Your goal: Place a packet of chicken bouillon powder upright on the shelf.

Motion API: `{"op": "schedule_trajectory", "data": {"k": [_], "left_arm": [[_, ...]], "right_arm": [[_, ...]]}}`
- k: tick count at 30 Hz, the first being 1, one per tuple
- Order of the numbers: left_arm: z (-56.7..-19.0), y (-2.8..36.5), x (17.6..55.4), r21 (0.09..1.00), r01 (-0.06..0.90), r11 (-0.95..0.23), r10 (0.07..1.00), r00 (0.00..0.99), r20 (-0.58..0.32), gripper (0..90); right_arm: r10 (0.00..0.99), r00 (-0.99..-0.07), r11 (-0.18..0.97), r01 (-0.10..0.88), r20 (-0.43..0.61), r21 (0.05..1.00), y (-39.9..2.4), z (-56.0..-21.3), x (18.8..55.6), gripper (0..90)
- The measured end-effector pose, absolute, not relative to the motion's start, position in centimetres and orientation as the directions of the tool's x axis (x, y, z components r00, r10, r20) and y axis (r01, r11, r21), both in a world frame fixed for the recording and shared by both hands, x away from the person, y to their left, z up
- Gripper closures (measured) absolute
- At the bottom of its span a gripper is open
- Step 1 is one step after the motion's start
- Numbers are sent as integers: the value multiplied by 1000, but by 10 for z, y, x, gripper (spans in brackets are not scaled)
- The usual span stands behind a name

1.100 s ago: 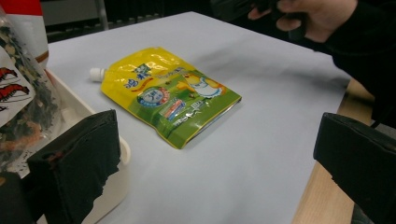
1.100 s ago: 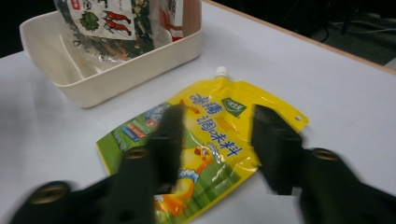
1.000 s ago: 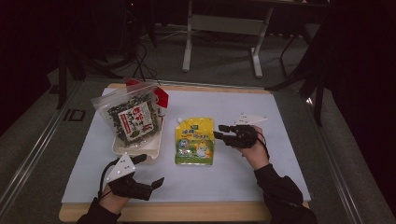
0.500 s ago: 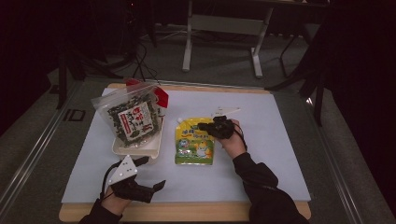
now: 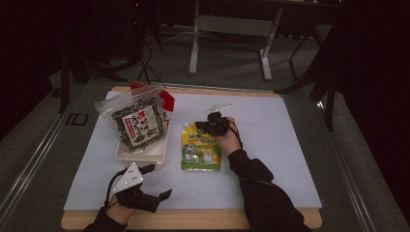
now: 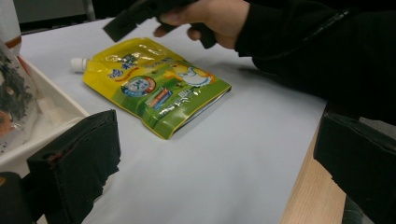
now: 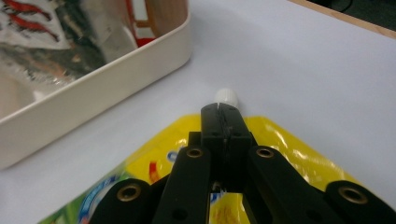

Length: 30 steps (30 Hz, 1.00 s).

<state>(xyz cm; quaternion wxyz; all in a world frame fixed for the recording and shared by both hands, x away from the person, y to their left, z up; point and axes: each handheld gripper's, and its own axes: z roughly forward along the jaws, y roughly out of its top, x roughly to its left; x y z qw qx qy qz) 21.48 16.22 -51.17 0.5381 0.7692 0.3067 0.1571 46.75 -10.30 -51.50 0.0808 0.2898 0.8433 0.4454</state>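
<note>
A white-covered tabletop (image 5: pixel 290 159) with a pale wooden edge carries everything. Ahead and to the left of the right tool (image 5: pixel 209 124) sits a cream plastic tray (image 7: pixel 116 79), smooth, with rounded walls, holding a crinkly clear bag of dark dried seaweed (image 5: pixel 136 123) with a red label. Directly under the right tool lies a glossy yellow-and-green spouted pouch (image 5: pixel 200 150), flat and soft, its small white screw cap (image 7: pixel 226 96) just beyond the tool's tip. The right tool's jaws are pressed together, hovering over the pouch's top end; whether they pinch any film cannot be told. The left tool (image 6: pixel 205 158) rests near the front edge of the tabletop, jaws wide apart, with the pouch lying ahead of it.

Likely risks: the slick film could slip from a narrow pinch, the limp pouch could fold or swing when lifted, and a closed tool pushing down could slide it toward the tray
</note>
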Motion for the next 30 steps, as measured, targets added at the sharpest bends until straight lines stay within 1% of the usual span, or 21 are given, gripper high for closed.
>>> {"op": "schedule_trajectory", "data": {"k": [8, 16, 23, 25, 30], "left_arm": [[-512, 161, 213, 923, 298, -244, 638, 766, -79, 17], [-513, 163, 212, 922, 300, -245, 637, 767, -80, 18], [-513, 161, 211, 923, 295, -249, 634, 770, -75, 18], [-513, 161, 211, 922, 291, -255, 631, 772, -70, 17], [-513, 161, 211, 922, 292, -255, 631, 773, -71, 17]], "right_arm": [[599, -795, 468, 450, 101, 761, -79, -524, 491, 900], [637, -761, 457, 504, 126, 733, -69, -531, 511, 900], [653, -745, 462, 537, 139, 706, -63, -540, 517, 900], [669, -735, 490, 547, 110, 678, -59, -544, 518, 900], [668, -737, 499, 547, 103, 672, -58, -543, 516, 900]]}}
